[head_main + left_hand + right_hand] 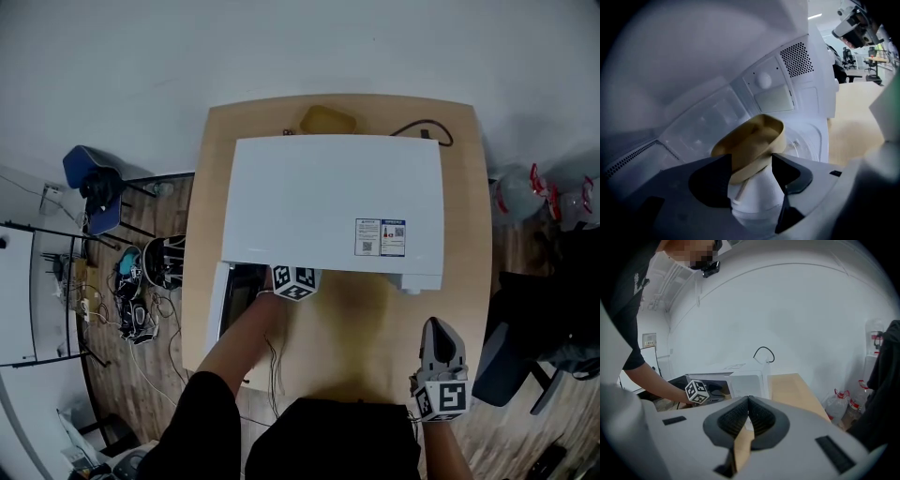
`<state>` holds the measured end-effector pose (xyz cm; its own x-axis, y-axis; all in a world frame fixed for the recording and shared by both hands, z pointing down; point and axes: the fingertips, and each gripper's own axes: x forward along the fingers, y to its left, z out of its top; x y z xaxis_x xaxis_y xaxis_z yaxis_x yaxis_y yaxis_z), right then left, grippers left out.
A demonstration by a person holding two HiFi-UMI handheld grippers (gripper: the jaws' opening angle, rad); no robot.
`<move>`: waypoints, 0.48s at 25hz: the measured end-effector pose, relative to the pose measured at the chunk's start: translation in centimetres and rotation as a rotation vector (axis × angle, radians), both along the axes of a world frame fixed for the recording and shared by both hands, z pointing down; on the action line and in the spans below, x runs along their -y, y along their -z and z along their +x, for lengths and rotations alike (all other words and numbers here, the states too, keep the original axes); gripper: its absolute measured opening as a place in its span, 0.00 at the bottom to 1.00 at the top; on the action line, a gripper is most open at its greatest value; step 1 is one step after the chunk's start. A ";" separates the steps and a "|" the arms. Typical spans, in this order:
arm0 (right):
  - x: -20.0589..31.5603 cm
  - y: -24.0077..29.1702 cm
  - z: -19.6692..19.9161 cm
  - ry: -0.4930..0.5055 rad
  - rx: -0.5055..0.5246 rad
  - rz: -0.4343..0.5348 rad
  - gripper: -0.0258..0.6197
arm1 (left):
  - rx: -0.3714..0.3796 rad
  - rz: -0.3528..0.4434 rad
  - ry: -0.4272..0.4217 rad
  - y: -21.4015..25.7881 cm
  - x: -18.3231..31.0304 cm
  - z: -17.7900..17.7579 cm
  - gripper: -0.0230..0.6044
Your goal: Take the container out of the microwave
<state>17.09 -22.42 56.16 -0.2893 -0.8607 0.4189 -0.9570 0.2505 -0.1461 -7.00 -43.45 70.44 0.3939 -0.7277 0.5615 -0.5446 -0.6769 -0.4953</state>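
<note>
A white microwave (337, 206) stands on a wooden table (375, 328) with its door (223, 305) swung open at the left. In the left gripper view a tan oval container (750, 138) sits on the glass turntable (806, 140) inside the cavity. My left gripper (750, 163) is open wide, and the container's near end lies between its fingertips. From the head view only its marker cube (295, 281) shows at the cavity mouth. My right gripper (440, 330) hangs over the table's front right corner, shut and empty, pads (740, 416) meeting.
A tan object (327, 119) and a black cable (427, 129) lie behind the microwave. A blue chair (94, 183) and tangled cables (136, 300) stand on the floor at the left. Water bottles (553, 192) and a dark chair (525, 347) are at the right.
</note>
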 end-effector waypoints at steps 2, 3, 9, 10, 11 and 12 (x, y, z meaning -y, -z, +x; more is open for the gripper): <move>0.0 0.0 0.5 -0.012 -0.006 0.002 0.13 | 0.008 0.000 -0.013 -0.2 0.0 0.1 0.44; 0.0 0.1 0.7 -0.016 -0.010 0.001 0.13 | 0.010 0.000 -0.018 -0.1 -0.1 0.2 0.44; -0.1 0.1 1.0 -0.032 -0.013 -0.001 0.13 | 0.027 0.001 -0.030 -0.5 -0.5 0.1 0.43; -0.2 0.0 1.0 -0.043 -0.003 -0.008 0.13 | 0.016 -0.001 -0.033 -1.0 -0.8 0.0 0.42; -0.2 -0.1 1.1 -0.057 0.012 -0.017 0.13 | 0.010 -0.006 -0.036 -1.2 -1.1 0.0 0.42; -0.3 -0.3 1.1 -0.071 0.028 -0.024 0.13 | 0.012 -0.011 -0.039 -1.3 -1.4 0.0 0.40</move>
<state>18.23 -22.13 56.41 -0.2393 -0.8692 0.4327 -0.9678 0.1778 -0.1781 -7.02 -42.09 71.72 0.4151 -0.7055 0.5744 -0.5117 -0.7031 -0.4938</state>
